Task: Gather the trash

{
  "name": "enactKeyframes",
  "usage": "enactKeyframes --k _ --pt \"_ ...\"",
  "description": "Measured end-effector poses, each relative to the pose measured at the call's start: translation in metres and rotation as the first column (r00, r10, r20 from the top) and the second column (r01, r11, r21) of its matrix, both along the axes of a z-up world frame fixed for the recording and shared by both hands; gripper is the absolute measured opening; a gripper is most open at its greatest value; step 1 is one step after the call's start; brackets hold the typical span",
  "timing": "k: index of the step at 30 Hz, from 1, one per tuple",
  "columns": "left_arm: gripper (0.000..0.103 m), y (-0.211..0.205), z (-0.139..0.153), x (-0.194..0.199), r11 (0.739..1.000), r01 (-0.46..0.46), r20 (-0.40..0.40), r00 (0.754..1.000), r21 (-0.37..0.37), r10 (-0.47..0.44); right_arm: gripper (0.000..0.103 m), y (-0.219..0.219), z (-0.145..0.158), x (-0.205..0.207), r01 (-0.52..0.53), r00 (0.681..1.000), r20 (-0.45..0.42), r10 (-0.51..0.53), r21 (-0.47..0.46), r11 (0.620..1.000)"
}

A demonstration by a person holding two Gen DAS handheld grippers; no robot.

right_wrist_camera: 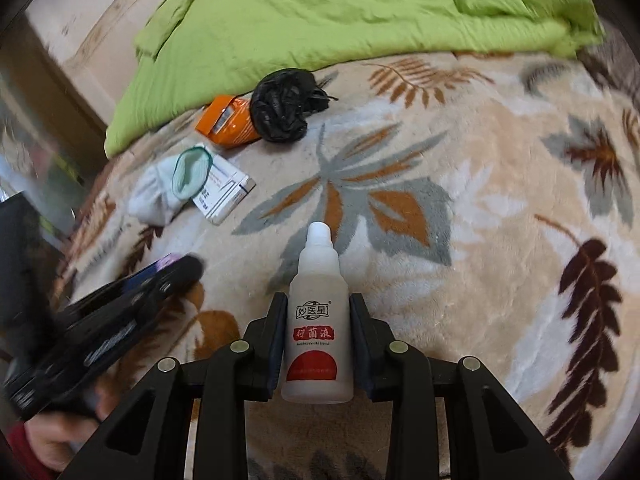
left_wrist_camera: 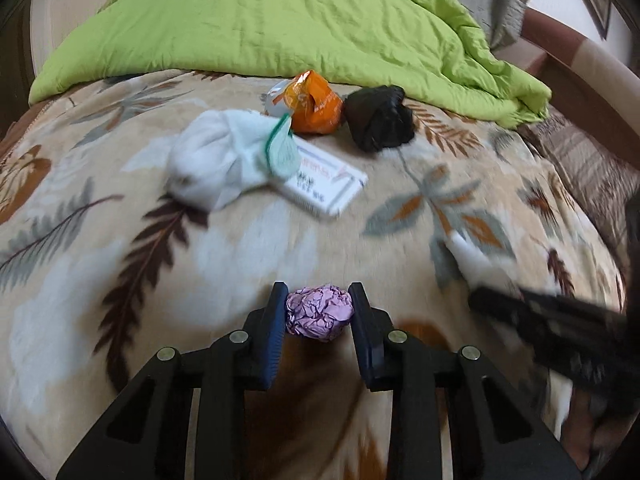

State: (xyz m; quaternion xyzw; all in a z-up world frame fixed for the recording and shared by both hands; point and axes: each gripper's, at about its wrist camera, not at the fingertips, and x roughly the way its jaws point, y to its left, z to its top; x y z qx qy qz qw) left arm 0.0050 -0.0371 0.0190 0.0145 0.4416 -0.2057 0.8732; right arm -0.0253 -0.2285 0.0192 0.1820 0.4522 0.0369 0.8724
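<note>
My left gripper (left_wrist_camera: 319,312) squeezes the purple paper ball (left_wrist_camera: 319,313), hidden from the right view; my right gripper (right_wrist_camera: 319,328) grips the white bottle (right_wrist_camera: 318,320).

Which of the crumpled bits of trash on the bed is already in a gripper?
The pink crumpled paper ball, pinched by the left gripper. The orange wrapper and black crumpled bag lie loose by the green duvet, ungripped.

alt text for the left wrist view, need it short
The left gripper is shut on a crumpled pink paper ball above a leaf-patterned blanket. Behind lie a white sock, white box, orange packet, black bag.
</note>
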Motion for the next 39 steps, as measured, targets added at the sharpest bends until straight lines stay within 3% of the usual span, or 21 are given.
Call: enactKeyframes --k 8,16,24,33,39 --pt "0.029 0.029 0.003 -0.062 1.0 -0.023 0.0 1.0 0.007 0.023 0.032 0.025 0.003 -0.015 -0.071 0.997 0.014 0.072 -0.02 0.997" --pt "0.029 0.036 -0.006 -0.057 0.998 -0.042 -0.022 0.999 -0.047 0.041 0.033 0.053 0.002 -0.032 -0.126 0.992 0.013 0.129 -0.136 0.983" --pt "0.031 0.035 -0.006 -0.061 0.998 -0.047 -0.006 0.999 -0.047 0.047 0.033 0.056 -0.003 -0.031 -0.13 0.991 -0.001 0.132 -0.156 0.979" --pt "0.03 0.025 0.002 -0.084 0.996 -0.066 0.142 0.988 0.062 0.057 0.032 0.053 0.008 -0.045 -0.098 0.993 0.05 0.104 -0.104 0.99" --pt "0.03 0.034 0.02 -0.101 0.987 -0.139 0.267 0.957 0.08 0.114 0.032 0.05 0.029 -0.077 -0.049 0.984 0.163 0.072 -0.14 0.989"
